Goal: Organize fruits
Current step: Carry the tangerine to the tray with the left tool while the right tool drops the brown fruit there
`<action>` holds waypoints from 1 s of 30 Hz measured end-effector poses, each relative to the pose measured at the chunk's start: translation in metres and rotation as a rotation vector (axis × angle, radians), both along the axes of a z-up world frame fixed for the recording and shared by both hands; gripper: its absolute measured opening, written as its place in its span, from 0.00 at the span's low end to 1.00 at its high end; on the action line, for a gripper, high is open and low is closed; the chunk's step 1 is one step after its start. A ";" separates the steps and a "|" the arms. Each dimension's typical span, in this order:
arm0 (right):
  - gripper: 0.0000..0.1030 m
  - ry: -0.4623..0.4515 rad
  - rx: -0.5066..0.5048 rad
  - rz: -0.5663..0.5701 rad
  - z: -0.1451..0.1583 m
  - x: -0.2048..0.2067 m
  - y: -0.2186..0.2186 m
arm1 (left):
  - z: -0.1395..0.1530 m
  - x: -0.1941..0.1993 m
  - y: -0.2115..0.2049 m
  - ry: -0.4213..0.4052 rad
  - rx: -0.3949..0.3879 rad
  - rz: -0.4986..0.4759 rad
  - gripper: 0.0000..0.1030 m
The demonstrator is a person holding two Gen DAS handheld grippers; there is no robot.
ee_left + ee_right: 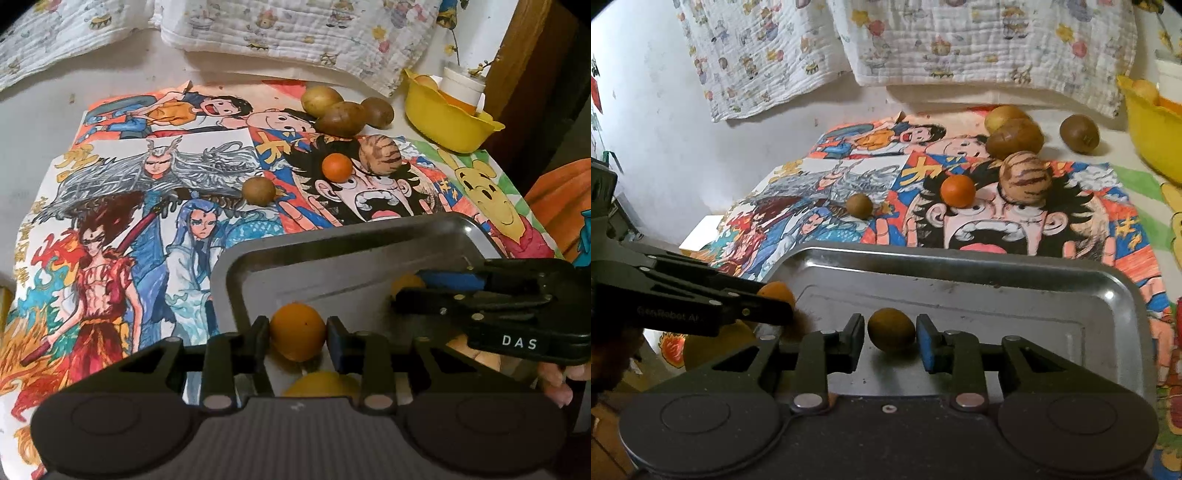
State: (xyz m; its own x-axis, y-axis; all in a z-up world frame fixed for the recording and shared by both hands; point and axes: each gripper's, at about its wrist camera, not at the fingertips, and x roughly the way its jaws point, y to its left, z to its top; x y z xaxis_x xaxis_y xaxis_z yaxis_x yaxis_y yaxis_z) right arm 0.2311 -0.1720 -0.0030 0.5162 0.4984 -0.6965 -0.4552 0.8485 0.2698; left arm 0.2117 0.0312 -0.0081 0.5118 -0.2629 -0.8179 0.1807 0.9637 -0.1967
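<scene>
A steel tray (236,288) (1126,295) lies at the near edge of the cartoon mat. My left gripper (298,332) is shut on an orange fruit (297,330) over the tray's left side. My right gripper (891,334) is shut on a brownish-yellow round fruit (891,329) over the tray; it also shows in the left wrist view (406,291). A yellow fruit (319,384) lies in the tray under the left gripper. On the mat lie a small orange fruit (337,167) (957,191), a small brown fruit (259,190) (859,205), a striped fruit (380,154) (1026,177) and three brown fruits (341,118) (1015,138).
A yellow bowl (443,122) (1148,122) with a white cup and fruit stands at the back right. Printed cloths (288,29) (960,40) hang on the wall behind the mat. A wooden post (532,66) rises at the far right.
</scene>
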 end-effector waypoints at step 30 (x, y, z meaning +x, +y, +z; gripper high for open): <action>0.99 -0.206 -0.183 0.108 0.024 -0.130 -0.018 | 0.009 -0.128 0.004 -0.155 0.092 -0.060 0.97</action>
